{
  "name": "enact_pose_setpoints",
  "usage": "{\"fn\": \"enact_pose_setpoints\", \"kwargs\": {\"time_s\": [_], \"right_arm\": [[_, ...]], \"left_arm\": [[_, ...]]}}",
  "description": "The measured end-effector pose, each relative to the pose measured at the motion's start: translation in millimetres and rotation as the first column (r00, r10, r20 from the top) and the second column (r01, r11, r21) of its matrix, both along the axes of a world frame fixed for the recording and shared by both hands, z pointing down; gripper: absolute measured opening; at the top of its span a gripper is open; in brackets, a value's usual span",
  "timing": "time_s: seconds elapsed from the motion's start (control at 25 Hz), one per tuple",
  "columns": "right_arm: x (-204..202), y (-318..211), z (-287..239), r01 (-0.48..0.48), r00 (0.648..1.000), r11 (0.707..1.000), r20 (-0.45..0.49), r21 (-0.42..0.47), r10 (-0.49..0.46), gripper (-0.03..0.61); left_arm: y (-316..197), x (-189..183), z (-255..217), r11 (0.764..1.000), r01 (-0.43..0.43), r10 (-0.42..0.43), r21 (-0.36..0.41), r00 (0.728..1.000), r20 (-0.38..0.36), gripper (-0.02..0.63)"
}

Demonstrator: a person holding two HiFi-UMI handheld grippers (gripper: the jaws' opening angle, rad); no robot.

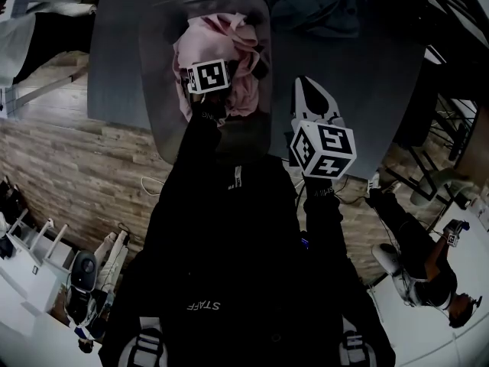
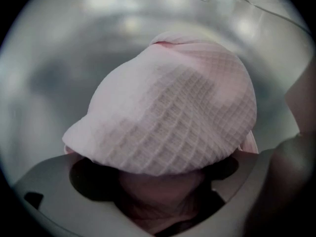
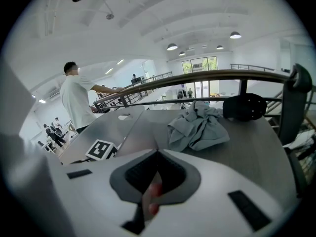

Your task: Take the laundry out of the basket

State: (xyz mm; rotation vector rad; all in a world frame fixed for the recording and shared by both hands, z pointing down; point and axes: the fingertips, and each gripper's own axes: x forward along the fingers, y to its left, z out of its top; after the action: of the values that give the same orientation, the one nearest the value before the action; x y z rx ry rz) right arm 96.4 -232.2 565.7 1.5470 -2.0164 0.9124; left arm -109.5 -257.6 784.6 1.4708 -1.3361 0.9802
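A translucent grey laundry basket [image 1: 157, 105] stands on the dark table [image 1: 114, 67]. Pink waffle-weave laundry [image 1: 229, 52] lies heaped inside it. My left gripper [image 1: 210, 71] reaches down into the basket and is shut on the pink cloth [image 2: 173, 117], which bulges over its jaws and hides the fingertips. My right gripper [image 1: 307, 88] is over the table just right of the basket; its white jaws are shut and hold nothing [image 3: 155, 154]. From the right gripper view the basket [image 3: 116, 127] lies to the left.
A crumpled grey-blue garment [image 1: 321, 2] [image 3: 197, 125] lies on the table beyond the basket, with a round black object [image 3: 244, 106] beside it. A railing [image 3: 207, 75] runs behind. A person in a white shirt [image 3: 76, 100] stands past the table.
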Motion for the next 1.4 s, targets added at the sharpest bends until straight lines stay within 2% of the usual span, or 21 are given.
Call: {"fn": "enact_pose_setpoints", "kwargs": {"time_s": [0.2, 0.36, 0.56, 0.72, 1.0, 1.16, 1.4], "right_arm": [[2, 7, -5, -0.001, 1.000, 1.000, -0.005, 0.009, 0.001, 0.015], [7, 13, -14, -0.009, 1.000, 1.000, 0.000, 0.029, 0.009, 0.015], [11, 24, -34, -0.021, 1.000, 0.998, 0.008, 0.065, 0.020, 0.015], [8, 28, -55, -0.019, 1.000, 0.994, 0.026, 0.112, 0.016, 0.015], [3, 49, -94, -0.016, 0.998, 0.984, 0.062, 0.179, 0.005, 0.015], [-8, 57, -127, 0.015, 0.998, 0.968, 0.055, 0.250, -0.030, 0.015], [-17, 63, -165, 0.048, 0.995, 0.942, 0.067, 0.333, -0.074, 0.015]], "left_arm": [[-1, 1, -7, 1.000, -0.016, 0.016, 0.018, 1.000, 0.016, 0.407], [-4, 7, -19, 0.996, -0.080, 0.077, 0.051, 0.996, 0.049, 0.298], [1, 9, -55, 0.993, -0.089, 0.086, 0.075, 0.995, 0.040, 0.262], [1, 8, -100, 0.982, -0.066, 0.064, 0.175, 0.998, 0.014, 0.261], [14, 4, -197, 0.936, -0.016, 0.025, 0.352, 0.999, -0.020, 0.261], [19, 0, -249, 0.885, -0.017, 0.025, 0.465, 1.000, -0.012, 0.261], [25, -4, -324, 0.799, 0.025, 0.006, 0.600, 0.999, -0.050, 0.262]]}}
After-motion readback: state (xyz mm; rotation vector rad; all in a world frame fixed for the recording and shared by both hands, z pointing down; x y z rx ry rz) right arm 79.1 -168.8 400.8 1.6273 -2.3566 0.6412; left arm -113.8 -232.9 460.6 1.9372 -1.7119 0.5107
